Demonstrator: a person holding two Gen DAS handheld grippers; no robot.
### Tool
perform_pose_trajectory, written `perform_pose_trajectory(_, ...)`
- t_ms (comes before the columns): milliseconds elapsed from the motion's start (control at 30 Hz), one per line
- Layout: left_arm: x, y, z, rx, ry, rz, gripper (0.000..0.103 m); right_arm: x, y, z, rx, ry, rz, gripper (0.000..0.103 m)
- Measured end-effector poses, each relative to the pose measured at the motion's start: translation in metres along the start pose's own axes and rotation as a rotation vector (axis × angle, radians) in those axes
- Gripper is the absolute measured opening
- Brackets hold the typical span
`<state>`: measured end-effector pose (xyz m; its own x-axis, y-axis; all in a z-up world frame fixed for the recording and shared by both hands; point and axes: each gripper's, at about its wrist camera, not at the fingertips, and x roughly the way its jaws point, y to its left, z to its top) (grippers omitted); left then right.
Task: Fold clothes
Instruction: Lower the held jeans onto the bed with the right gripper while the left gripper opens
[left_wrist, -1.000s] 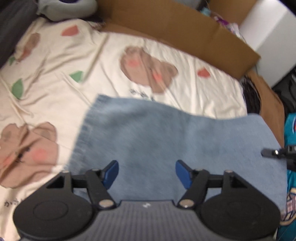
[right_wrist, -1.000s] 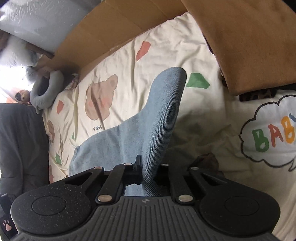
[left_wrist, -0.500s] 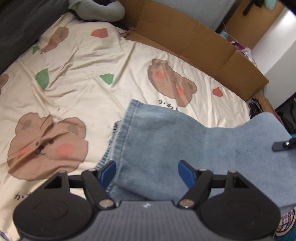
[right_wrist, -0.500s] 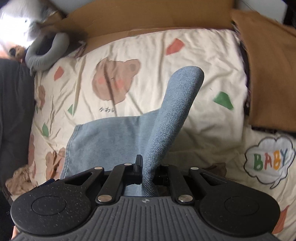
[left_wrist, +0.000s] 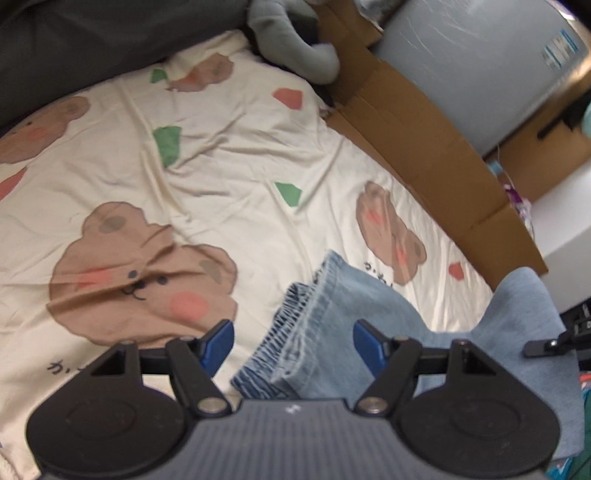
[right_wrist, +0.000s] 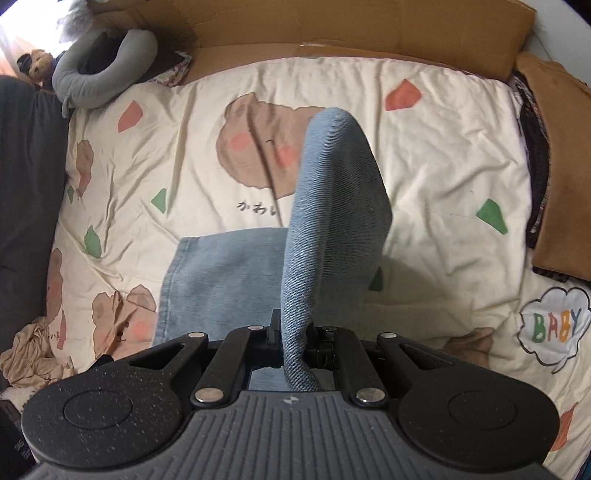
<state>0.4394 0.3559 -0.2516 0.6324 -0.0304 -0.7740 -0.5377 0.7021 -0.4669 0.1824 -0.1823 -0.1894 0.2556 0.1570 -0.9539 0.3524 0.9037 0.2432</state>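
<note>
One denim garment (right_wrist: 332, 206), one neck pillow (right_wrist: 99, 70) — two grippers: left gripper (left_wrist: 293, 341), right gripper (right_wrist: 295, 338).

Jeans (right_wrist: 229, 280) on bedsheet (right_wrist: 436, 155); cardboard (right_wrist: 332, 26) behind; neck pillow (right_wrist: 99, 66) at far-left corner.

jeans (right_wrist: 332, 192): my light blue denim, paler frayed hem | sheet (left_wrist: 229, 155): cream, brown bears with pink cheeks, green and coral patches | my left pads (left_wrist: 218, 341): blue | cardboard (left_wrist: 424, 147): brown | pillow (right_wrist: 99, 70): grey | blanket (right_wrist: 561, 166): tan | cloud patch (right_wrist: 554, 326): white, multicoloured "BABY"
</note>
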Motion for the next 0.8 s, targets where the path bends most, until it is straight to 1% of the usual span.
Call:
perform_pose_trajectory(133, -0.005, 0.017, -0.006, -0.043, -0.011, -0.001, 0.074, 0.015, 0.025, 0.0, 0.013, 0.005, -0.004, 0.006)
perform_pose_trajectory(367, -0.004, 0.038, -0.025, -0.104, -0.006, -0.014, 0.074, 0.046, 0.064, -0.001, 0.01, 0.015, -0.017, 0.006)
perform_pose_trajectory(567, -0.002, 0.05, -0.034, -0.149, -0.013, -0.023, 0.074, 0.086, 0.089, -0.001, 0.017, 0.032, -0.028, 0.006)
perform_pose_trajectory(800, 0.007, 0.068, -0.04, -0.189, -0.003, -0.003, 0.072, 0.127, 0.123, -0.011, -0.025, 0.055, -0.087, 0.006)
